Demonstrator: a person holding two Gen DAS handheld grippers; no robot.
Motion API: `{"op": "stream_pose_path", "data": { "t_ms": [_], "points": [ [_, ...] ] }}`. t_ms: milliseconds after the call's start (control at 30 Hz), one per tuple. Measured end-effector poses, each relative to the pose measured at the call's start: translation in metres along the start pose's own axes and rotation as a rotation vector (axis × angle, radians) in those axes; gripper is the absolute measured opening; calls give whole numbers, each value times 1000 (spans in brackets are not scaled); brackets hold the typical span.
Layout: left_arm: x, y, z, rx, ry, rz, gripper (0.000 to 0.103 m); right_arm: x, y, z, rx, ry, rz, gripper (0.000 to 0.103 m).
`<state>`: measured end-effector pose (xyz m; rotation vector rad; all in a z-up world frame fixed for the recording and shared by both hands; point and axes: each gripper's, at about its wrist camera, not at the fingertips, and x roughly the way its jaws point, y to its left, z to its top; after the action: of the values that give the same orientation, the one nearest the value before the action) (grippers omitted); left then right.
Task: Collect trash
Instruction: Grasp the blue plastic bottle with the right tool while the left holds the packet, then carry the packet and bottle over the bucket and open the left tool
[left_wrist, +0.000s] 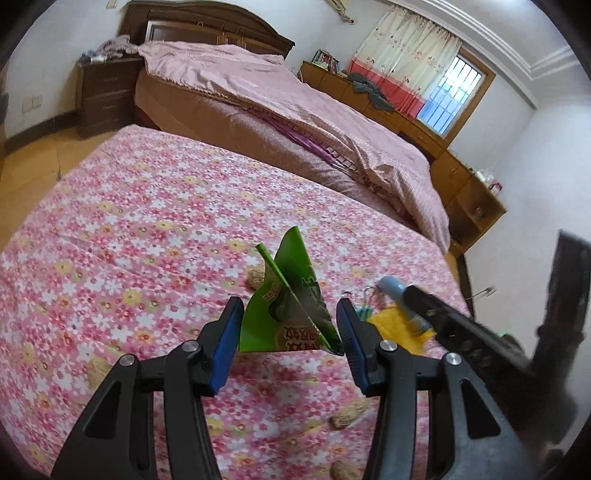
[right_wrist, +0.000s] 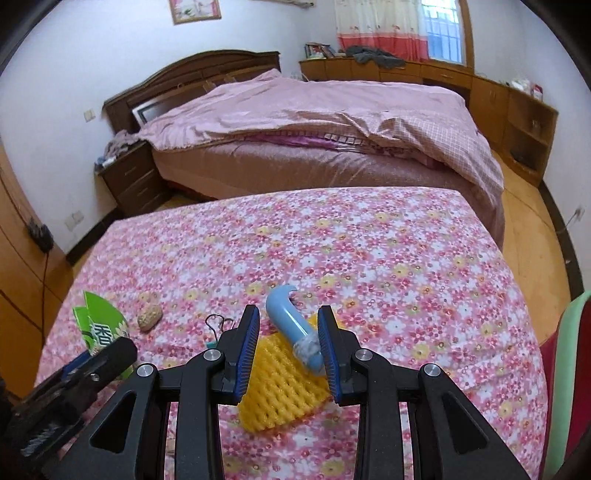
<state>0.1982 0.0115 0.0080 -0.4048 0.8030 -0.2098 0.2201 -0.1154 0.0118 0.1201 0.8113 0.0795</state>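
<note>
A folded green snack wrapper (left_wrist: 291, 310) stands on the floral tablecloth (left_wrist: 147, 221) between the jaws of my left gripper (left_wrist: 290, 314), which is open around it. It also shows in the right wrist view (right_wrist: 99, 325). My right gripper (right_wrist: 288, 325) is open over a yellow foam fruit net (right_wrist: 280, 384), with a light blue hook-shaped plastic piece (right_wrist: 291, 332) lying between its jaws. Peanut shells lie nearby (left_wrist: 255, 278) (left_wrist: 349, 413) (right_wrist: 149, 317).
Binder clips (right_wrist: 218, 328) lie left of the right gripper. A bed (right_wrist: 314, 147) with a pink quilt stands beyond the table, with a nightstand (right_wrist: 129, 177) and wooden cabinets (right_wrist: 517, 110). Red and green fabric (right_wrist: 569, 369) shows at the right edge.
</note>
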Motion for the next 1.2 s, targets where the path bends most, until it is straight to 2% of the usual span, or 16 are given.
{"op": "stream_pose_path", "data": {
  "t_ms": [200, 367, 467, 533, 633, 1067, 1200],
  "points": [
    [3, 2, -1, -20, 19, -18, 52, 8, 1, -2, 5, 14, -26, 33],
    [-4, 4, -2, -26, 1, -19, 52, 15, -2, -4, -6, 17, -54, 33],
    [-4, 4, -3, -17, 3, -13, 52, 18, -2, -6, -3, 11, -55, 31],
    [-4, 3, -4, -11, 6, -7, 52, 18, -2, -6, 2, 8, -52, 25],
    [-2, 3, -4, -13, -1, -21, 52, 13, -7, -6, 23, 0, -23, 17],
    [4, -2, -8, 15, -21, -14, 52, -44, -36, -13, 178, -68, 115, 17],
    [3, -2, -7, 21, -35, -15, 52, -67, -49, -20, 221, -88, 114, 17]
  ]
}}
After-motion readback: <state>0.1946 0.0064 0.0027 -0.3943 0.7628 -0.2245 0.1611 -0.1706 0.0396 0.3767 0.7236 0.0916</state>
